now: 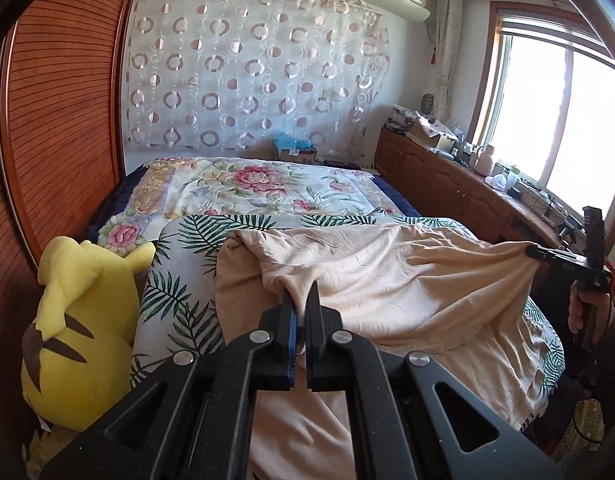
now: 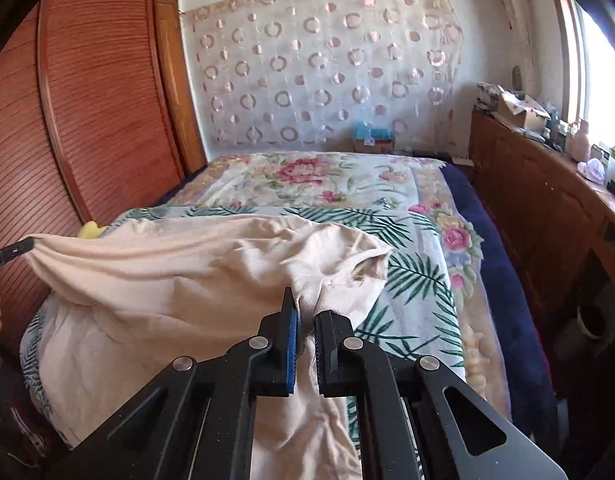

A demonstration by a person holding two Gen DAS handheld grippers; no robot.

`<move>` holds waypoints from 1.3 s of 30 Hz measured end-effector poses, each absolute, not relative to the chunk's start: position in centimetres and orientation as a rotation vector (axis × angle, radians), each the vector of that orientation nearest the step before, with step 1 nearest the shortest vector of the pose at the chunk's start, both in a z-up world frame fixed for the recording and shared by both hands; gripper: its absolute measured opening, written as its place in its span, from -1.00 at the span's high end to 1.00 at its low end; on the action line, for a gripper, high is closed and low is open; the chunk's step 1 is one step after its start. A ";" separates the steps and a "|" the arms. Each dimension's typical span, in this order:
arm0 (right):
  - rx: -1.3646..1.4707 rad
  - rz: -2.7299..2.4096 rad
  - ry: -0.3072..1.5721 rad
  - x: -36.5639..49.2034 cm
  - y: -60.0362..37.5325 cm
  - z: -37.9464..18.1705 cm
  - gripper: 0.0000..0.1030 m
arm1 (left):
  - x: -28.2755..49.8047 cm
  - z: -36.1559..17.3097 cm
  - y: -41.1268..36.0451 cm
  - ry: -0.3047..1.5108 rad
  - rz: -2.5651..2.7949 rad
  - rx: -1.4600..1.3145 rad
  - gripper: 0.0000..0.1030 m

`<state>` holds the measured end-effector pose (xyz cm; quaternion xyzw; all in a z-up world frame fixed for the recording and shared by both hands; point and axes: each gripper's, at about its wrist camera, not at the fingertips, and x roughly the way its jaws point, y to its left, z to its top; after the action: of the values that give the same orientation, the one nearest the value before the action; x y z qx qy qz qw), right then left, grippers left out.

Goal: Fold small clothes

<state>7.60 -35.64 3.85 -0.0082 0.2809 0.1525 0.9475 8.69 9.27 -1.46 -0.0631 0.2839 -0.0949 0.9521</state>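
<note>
A peach-coloured garment [image 1: 387,280] lies spread across the near end of the bed, over a palm-leaf sheet [image 1: 179,280]. My left gripper [image 1: 301,296] is shut on a bunched fold at the garment's left edge and holds it lifted. My right gripper [image 2: 307,308] is shut on a gathered fold at the garment's [image 2: 167,280] right edge. Each gripper shows in the other's view: the right one [image 1: 537,252] pinching cloth at the far right, the left one [image 2: 21,248] pinching cloth at the far left. The cloth hangs stretched between them, and its lower part drapes over the bed's near edge.
A yellow plush toy [image 1: 71,320] sits at the bed's left, against a louvred wooden wardrobe [image 1: 59,120]. A floral quilt [image 1: 259,188] covers the far bed. A wooden cabinet [image 2: 547,208] with clutter runs under the window at right. A hand [image 1: 587,312] grips the right tool.
</note>
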 end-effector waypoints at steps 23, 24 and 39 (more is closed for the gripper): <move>-0.026 0.403 0.413 1.9 -36.1 9.0 0.89 | 2.4 1.7 10.0 0.482 -0.208 -0.158 0.94; -0.024 0.405 0.416 1.3 -36.6 8.8 0.89 | 2.1 1.7 10.2 0.483 -0.209 -0.164 0.94; -0.076 0.373 0.565 2.1 -35.0 5.2 0.88 | 5.6 -7.3 7.1 0.787 -0.229 -0.093 0.17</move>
<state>2.06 -35.00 5.17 -0.0372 0.2770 0.1829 0.9426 5.64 7.10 -7.29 -0.0453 0.3825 -0.1111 0.9161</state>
